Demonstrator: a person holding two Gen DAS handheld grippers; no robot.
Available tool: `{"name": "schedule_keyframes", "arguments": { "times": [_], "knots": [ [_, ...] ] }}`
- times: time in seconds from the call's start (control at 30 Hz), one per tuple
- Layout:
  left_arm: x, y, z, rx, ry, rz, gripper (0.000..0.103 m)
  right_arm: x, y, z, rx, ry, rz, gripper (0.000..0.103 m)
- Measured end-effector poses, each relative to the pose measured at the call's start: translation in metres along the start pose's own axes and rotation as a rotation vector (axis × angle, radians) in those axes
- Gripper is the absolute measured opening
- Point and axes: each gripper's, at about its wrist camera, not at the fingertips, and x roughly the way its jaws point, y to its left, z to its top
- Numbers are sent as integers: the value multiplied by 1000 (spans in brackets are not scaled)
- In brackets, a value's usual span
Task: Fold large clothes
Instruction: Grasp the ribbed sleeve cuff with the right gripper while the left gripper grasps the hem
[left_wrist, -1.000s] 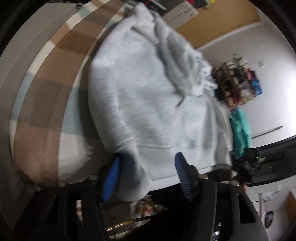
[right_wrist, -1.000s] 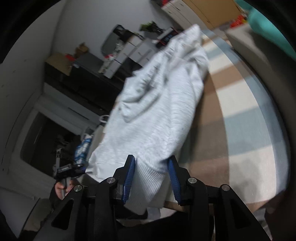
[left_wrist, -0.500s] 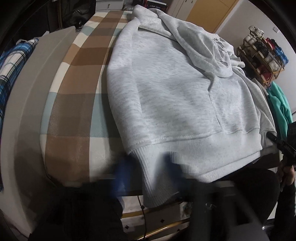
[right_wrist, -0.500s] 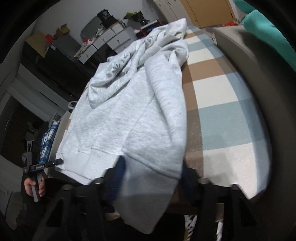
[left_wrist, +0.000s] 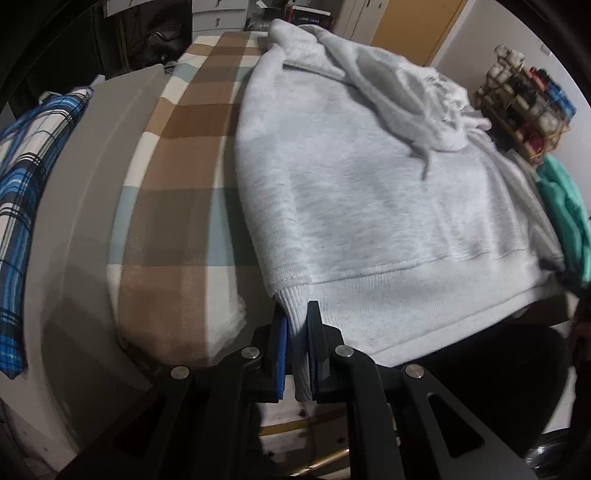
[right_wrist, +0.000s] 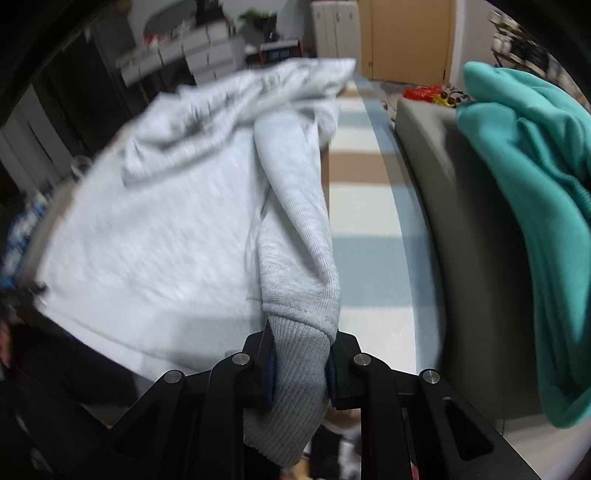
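Note:
A light grey hoodie (left_wrist: 369, 184) lies spread on a plaid-covered table (left_wrist: 177, 206), hood at the far end, ribbed hem hanging over the near edge. My left gripper (left_wrist: 298, 332) is shut on the hem's left corner, the blue pads pinching the ribbing. In the right wrist view the grey hoodie (right_wrist: 166, 221) is blurred and bunched at its right side. My right gripper (right_wrist: 300, 354) is closing on the ribbed hem's right corner, and the thick fold fills the gap between its pads.
A teal garment (right_wrist: 535, 166) lies on a grey cushion (right_wrist: 461, 258) right of the table. A blue plaid cloth (left_wrist: 26, 166) lies to the left. A wooden rack of shoes (left_wrist: 524, 103) stands at the far right, cabinets and a yellow door behind.
Both grippers closed from wide open onto the two corners of the hoodie's hem. Both views rolled and tipped; the right corner now stands bunched up between the jaws.

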Motion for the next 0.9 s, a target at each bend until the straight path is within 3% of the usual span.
{"name": "schedule_keyframes", "arguments": {
  "times": [0.07, 0.1, 0.13, 0.2, 0.37, 0.4, 0.47, 0.57, 0.6, 0.63, 0.67, 0.7, 0.73, 0.8, 0.9],
  "knots": [
    [-3, 6, 4, -57, 0, -79, 9, -3, 0, 0, 21, -11, 29, 20],
    [0, 7, 7, -90, 19, -118, 22, -5, -1, 2, 37, -18, 47, 20],
    [3, 11, 10, -125, 38, -176, 46, -9, -2, 4, 49, -25, 63, 21],
    [7, 17, 12, -171, 44, -272, 75, -12, -4, 7, 73, -34, 112, 23],
    [26, 30, 17, -289, 52, -378, 83, -18, -9, 6, 165, -72, 289, 29],
    [24, 28, 18, -299, 19, -406, 95, -17, -11, 6, 185, -78, 334, 29],
    [24, 26, 19, -314, 13, -409, 95, -12, -13, 5, 207, -79, 356, 32],
    [21, 15, 20, -280, -9, -366, 95, 0, -11, 6, 214, -51, 339, 44],
    [24, 11, 23, -267, -10, -338, 89, 8, -10, 6, 220, -32, 329, 44],
    [22, 5, 24, -244, -7, -279, 66, 13, -9, 6, 222, -19, 311, 44],
    [20, 0, 24, -206, -2, -178, 48, 16, -9, 6, 217, -12, 284, 36],
    [22, -4, 27, -167, 11, -81, 17, 16, -9, 4, 201, -18, 257, 25],
    [21, -6, 27, -138, 20, -25, 10, 15, -7, 5, 177, -28, 234, 11],
    [18, -10, 28, -86, 41, 19, 9, 4, 1, 5, 94, -70, 144, 10],
    [12, -37, 29, 75, 43, 194, 8, -10, 26, 6, -86, -111, -40, 9]
  ]
}}
